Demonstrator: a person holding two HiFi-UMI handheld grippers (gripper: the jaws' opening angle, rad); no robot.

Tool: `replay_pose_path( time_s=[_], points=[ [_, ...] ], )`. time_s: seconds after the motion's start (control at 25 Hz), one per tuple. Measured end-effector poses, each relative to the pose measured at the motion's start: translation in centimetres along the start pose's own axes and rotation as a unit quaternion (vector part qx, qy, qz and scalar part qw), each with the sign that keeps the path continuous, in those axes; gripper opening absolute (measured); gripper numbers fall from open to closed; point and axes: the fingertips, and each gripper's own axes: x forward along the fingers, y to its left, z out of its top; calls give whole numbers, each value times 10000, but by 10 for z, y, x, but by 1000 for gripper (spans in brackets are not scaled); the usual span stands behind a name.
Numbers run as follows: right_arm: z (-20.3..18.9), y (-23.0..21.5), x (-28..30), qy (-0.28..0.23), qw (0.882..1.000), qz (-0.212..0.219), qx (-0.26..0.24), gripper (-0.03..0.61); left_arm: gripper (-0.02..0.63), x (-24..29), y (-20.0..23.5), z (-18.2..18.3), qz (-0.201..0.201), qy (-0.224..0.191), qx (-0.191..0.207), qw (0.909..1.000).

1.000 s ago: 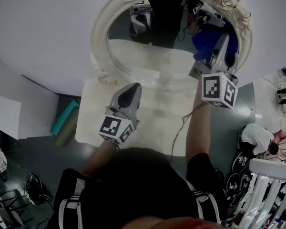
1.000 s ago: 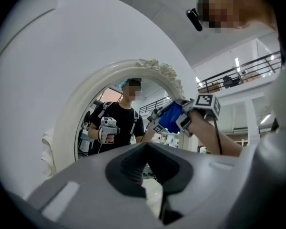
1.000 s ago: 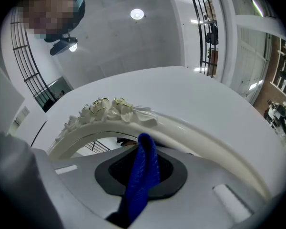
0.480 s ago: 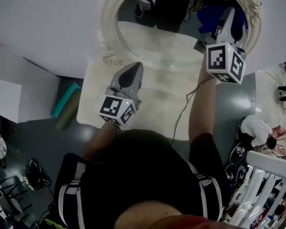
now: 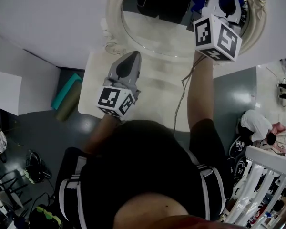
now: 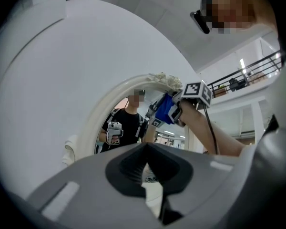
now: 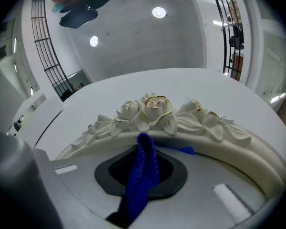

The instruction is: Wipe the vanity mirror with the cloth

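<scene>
Cloth (image 7: 142, 178) sits clamped in right gripper (image 7: 144, 142) near mirror (image 7: 155, 112) top.

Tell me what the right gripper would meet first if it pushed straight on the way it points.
Most likely the carved roses atop the mirror frame: they sit directly ahead of the right gripper, just past the blue cloth in its jaws. The gap is hard to judge.

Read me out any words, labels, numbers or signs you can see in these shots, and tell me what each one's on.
No readable words, numbers or brands in any view.
On the left gripper, the black-and-white marker cube: square pattern only, no letters.
On the right gripper, its marker cube: likewise.
The cream rose-carved mirror frame and the blue knitted cloth: no print.
</scene>
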Motion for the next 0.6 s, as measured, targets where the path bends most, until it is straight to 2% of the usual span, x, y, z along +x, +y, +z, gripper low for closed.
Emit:
replay_pose_path(
  time_s=[0.2, 0.6],
  points=[
    [9, 36, 7, 7, 9997, 197, -118, 37, 9, -14, 4, 11, 93, -73, -41, 9999],
    [0, 78, 12, 95, 9985, 474, -236, 38, 9, -24, 14, 15, 230, -123, -69, 9996]
  ],
)
